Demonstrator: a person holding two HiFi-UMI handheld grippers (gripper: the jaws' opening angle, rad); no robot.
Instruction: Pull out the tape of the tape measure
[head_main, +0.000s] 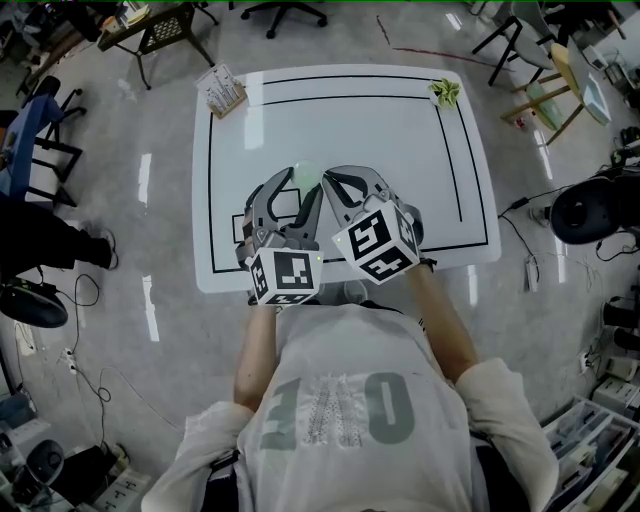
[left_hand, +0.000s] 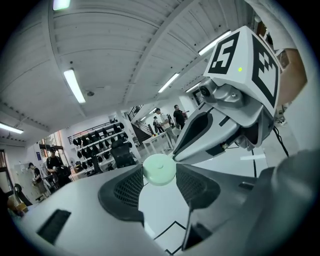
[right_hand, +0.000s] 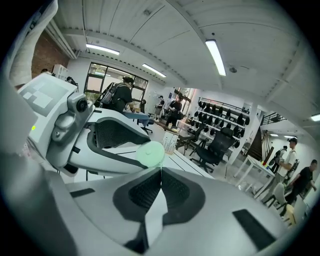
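A pale green round tape measure is held above the white table, near its front. My left gripper is shut on it: in the left gripper view the disc sits between the two dark pads, touching both. My right gripper comes in from the right with its jaws shut. In the right gripper view its tips meet just below the disc's edge. No tape or tab shows between them.
The table carries a black rectangle outline. A small box of items stands at its back left corner, a yellow-green object at the back right. Chairs, stools and cables ring the table on the grey floor.
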